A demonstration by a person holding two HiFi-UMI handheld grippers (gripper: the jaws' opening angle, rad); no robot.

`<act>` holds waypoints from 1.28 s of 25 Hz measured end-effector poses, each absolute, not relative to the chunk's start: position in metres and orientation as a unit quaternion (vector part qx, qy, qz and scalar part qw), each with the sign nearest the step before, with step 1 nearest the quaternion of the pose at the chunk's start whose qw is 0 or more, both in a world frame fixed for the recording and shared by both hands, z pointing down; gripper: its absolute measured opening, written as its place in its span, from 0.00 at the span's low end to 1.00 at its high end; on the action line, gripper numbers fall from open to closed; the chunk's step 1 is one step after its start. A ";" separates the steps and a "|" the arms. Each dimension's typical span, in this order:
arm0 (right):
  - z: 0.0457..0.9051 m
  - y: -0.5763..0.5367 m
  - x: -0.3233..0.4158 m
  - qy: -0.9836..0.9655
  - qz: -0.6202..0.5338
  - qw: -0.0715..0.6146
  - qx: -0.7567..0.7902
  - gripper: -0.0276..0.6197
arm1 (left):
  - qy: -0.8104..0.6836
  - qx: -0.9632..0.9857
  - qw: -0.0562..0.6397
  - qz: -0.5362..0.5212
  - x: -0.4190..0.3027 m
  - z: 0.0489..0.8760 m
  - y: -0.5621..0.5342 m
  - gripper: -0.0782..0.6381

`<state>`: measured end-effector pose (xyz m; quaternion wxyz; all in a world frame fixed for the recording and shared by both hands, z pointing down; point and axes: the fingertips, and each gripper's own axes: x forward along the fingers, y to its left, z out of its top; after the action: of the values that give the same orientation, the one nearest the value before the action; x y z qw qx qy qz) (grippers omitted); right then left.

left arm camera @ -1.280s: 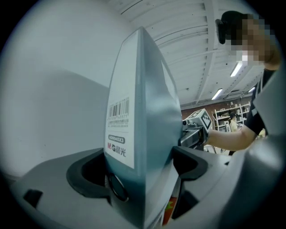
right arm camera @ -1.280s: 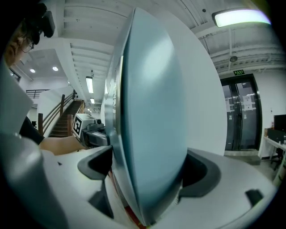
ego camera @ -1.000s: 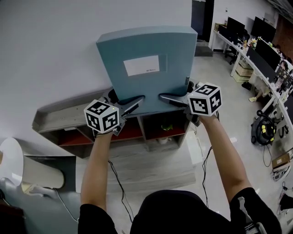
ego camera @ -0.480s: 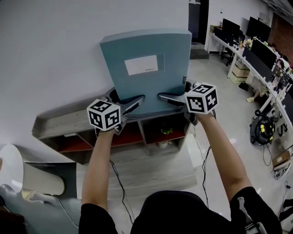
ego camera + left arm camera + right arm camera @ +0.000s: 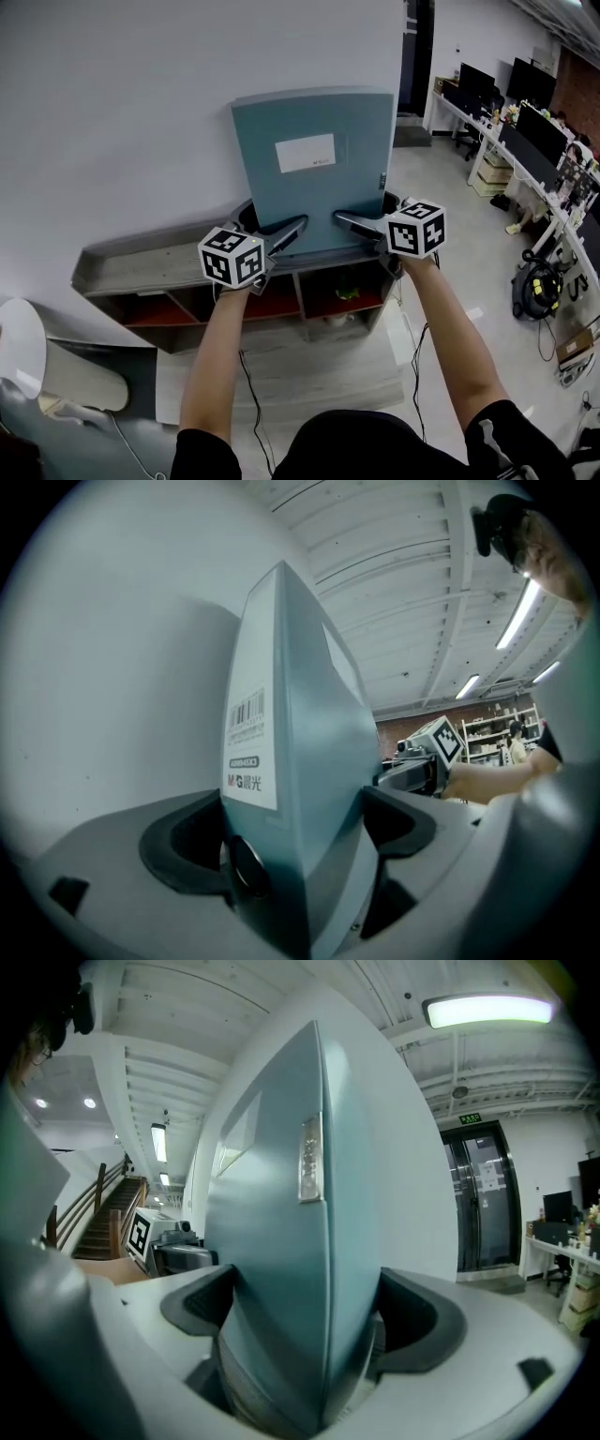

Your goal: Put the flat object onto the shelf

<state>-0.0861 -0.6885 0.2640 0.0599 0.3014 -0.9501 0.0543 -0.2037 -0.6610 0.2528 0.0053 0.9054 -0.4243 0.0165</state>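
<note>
Left gripper (image 5: 298, 223) and right gripper (image 5: 342, 219) hold folder (image 5: 314, 187), apparently above shelf (image 5: 141, 258).

We hold both arms stretched out ahead of us, side by side. The left forearm (image 5: 220, 347) and right forearm (image 5: 450, 328) are bare below dark short sleeves. Our left gripper (image 5: 286, 228) angles inward toward the right. Our right gripper (image 5: 352, 222) angles inward toward the left, so the two sets of jaws point at each other, near but apart. The left marker cube (image 5: 232, 256) sits slightly lower than the right marker cube (image 5: 416, 228). Each gripper's jaws are clamped on opposite faces of the folder (image 5: 314, 169), which we hold upright by its lower edge.
</note>
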 end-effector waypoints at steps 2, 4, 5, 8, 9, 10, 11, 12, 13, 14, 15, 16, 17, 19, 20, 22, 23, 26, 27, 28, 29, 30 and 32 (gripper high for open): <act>0.263 -0.692 -0.085 -0.947 0.057 0.047 0.311 0.76 | -0.429 0.903 0.007 0.011 -0.205 0.252 -0.664 0.69; 0.259 -0.696 -0.084 -0.945 0.058 0.034 0.321 0.76 | -0.431 0.902 0.009 0.010 -0.206 0.248 -0.668 0.69; 0.258 -0.697 -0.084 -0.944 0.057 0.030 0.324 0.76 | -0.432 0.902 0.009 0.011 -0.206 0.246 -0.668 0.69; 0.260 -0.694 -0.083 -0.943 0.054 0.029 0.327 0.76 | -0.432 0.902 0.007 0.013 -0.205 0.248 -0.665 0.69; 0.261 -0.692 -0.082 -0.943 0.052 0.031 0.326 0.76 | -0.432 0.902 0.006 0.017 -0.205 0.249 -0.662 0.69; 0.262 -0.690 -0.082 -0.944 0.050 0.035 0.324 0.76 | -0.432 0.901 0.005 0.024 -0.204 0.250 -0.661 0.69; 0.262 -0.688 -0.082 -0.945 0.048 0.038 0.322 0.76 | -0.432 0.901 0.004 0.031 -0.204 0.250 -0.659 0.69; 0.261 -0.687 -0.081 -0.945 0.045 0.041 0.321 0.76 | -0.433 0.901 0.005 0.039 -0.203 0.250 -0.658 0.69; 0.261 -0.686 -0.081 -0.945 0.044 0.043 0.320 0.76 | -0.434 0.900 0.007 0.046 -0.203 0.250 -0.657 0.69; 0.261 -0.686 -0.081 -0.945 0.043 0.043 0.321 0.76 | -0.436 0.899 0.009 0.053 -0.204 0.251 -0.656 0.69; 0.261 -0.685 -0.081 -0.945 0.042 0.043 0.323 0.76 | -0.439 0.897 0.011 0.059 -0.205 0.252 -0.656 0.69; 0.260 -0.685 -0.081 -0.944 0.042 0.043 0.325 0.76 | -0.443 0.894 0.012 0.065 -0.208 0.253 -0.655 0.69; 0.260 -0.684 -0.081 -0.943 0.041 0.043 0.327 0.76 | -0.447 0.892 0.012 0.070 -0.210 0.254 -0.654 0.69; 0.261 -0.683 -0.081 -0.943 0.042 0.044 0.329 0.76 | -0.457 0.886 0.015 0.075 -0.217 0.256 -0.650 0.69; 0.261 -0.682 -0.080 -0.942 0.042 0.044 0.329 0.76 | -0.463 0.883 0.017 0.073 -0.221 0.256 -0.647 0.69; 0.261 -0.680 -0.079 -0.941 0.044 0.045 0.331 0.76 | -0.472 0.879 0.023 0.065 -0.228 0.255 -0.641 0.69; 0.260 -0.679 -0.078 -0.941 0.045 0.046 0.333 0.76 | -0.476 0.877 0.027 0.061 -0.230 0.255 -0.638 0.69; 0.258 -0.678 -0.076 -0.937 0.042 0.044 0.345 0.76 | -0.489 0.870 0.033 0.050 -0.237 0.253 -0.631 0.69; 0.255 -0.678 -0.075 -0.935 0.040 0.038 0.350 0.76 | -0.494 0.867 0.034 0.046 -0.239 0.252 -0.628 0.69; 0.252 -0.677 -0.073 -0.934 0.041 0.029 0.354 0.76 | -0.498 0.865 0.035 0.042 -0.241 0.251 -0.626 0.69; 0.248 -0.677 -0.071 -0.933 0.043 0.019 0.357 0.76 | -0.501 0.864 0.036 0.038 -0.242 0.251 -0.623 0.69; 0.244 -0.675 -0.068 -0.933 0.046 0.009 0.358 0.75 | -0.503 0.863 0.036 0.035 -0.241 0.250 -0.619 0.69; 0.235 -0.670 -0.065 -0.933 0.046 -0.004 0.357 0.73 | -0.505 0.862 0.035 0.033 -0.239 0.249 -0.611 0.69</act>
<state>-0.0648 -0.6698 0.2346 -0.0042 0.3568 -0.9331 0.0459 -0.2394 -0.6105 0.2494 0.0352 0.8616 -0.5053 0.0327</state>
